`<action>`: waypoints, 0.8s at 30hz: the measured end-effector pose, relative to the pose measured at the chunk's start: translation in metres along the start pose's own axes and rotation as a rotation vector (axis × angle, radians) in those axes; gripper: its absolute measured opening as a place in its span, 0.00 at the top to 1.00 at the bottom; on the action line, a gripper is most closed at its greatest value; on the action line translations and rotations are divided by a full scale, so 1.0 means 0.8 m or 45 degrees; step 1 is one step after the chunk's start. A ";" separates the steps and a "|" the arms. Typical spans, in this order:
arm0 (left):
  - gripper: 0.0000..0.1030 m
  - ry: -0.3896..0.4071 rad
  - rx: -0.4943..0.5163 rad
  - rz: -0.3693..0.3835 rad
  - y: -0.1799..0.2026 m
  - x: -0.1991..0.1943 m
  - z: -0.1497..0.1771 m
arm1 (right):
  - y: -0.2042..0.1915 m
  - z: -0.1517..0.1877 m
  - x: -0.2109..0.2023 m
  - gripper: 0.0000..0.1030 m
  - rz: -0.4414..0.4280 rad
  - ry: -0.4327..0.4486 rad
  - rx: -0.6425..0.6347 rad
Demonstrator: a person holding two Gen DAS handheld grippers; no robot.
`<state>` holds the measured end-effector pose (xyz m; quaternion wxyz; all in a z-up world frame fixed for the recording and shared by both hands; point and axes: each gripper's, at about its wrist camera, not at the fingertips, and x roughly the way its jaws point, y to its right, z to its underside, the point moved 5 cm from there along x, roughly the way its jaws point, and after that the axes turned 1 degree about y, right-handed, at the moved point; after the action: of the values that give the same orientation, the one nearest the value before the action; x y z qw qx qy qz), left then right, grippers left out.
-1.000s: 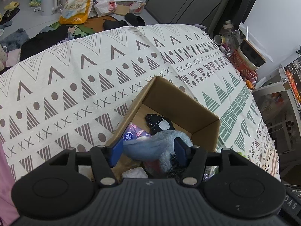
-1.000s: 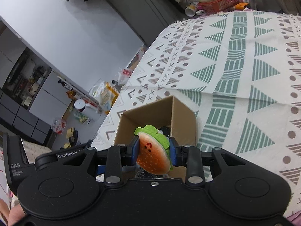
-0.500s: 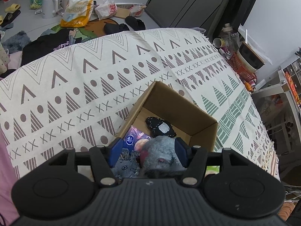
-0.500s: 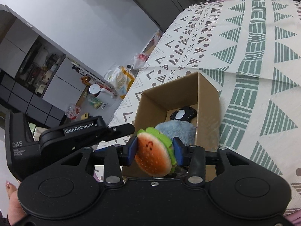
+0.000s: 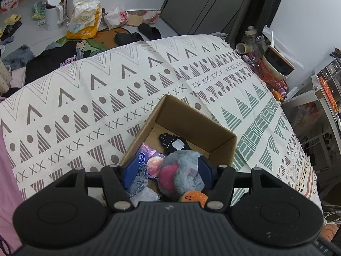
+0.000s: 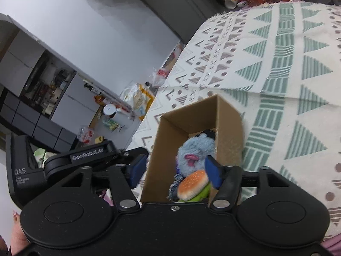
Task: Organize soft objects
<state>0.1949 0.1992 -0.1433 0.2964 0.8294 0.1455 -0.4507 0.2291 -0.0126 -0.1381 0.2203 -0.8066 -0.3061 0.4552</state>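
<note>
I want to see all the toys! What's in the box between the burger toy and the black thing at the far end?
The fluffy grey-blue plush, lying between the burger toy and black pouch inside the cardboard box; both wrist views show it.

This is a lived-in home, a bedroom: a bed under a cream cotton spread printed with brown and green triangles [image 5: 132, 89], a white electric kettle [image 5: 52, 12], yellow slippers [image 5: 12, 18] and a yellow bulk bag [image 5: 84, 19] on the grey floor [image 5: 27, 36], and dark wardrobe doors [image 5: 204, 4].
</note>
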 end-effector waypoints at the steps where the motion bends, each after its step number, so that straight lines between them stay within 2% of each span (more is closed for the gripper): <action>1: 0.42 0.002 0.007 -0.004 0.003 -0.001 0.001 | 0.004 -0.002 -0.005 0.28 0.025 0.016 0.000; 7: 0.42 0.006 0.038 -0.005 0.020 -0.007 0.007 | 0.026 -0.006 -0.029 0.17 0.080 0.045 -0.006; 17: 0.41 -0.026 0.130 0.005 0.052 -0.027 0.034 | 0.057 -0.008 -0.069 0.12 0.199 0.058 -0.029; 20: 0.34 -0.022 0.163 0.008 0.062 -0.037 0.043 | 0.060 -0.008 -0.084 0.07 0.235 0.072 -0.038; 24: 0.31 -0.010 0.206 0.012 0.072 -0.052 0.053 | 0.060 -0.006 -0.103 0.02 0.267 0.091 -0.051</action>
<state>0.1733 0.1285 -0.1060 0.2312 0.8495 0.1037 -0.4627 0.2150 -0.1046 -0.1168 0.1663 -0.8541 -0.2211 0.4405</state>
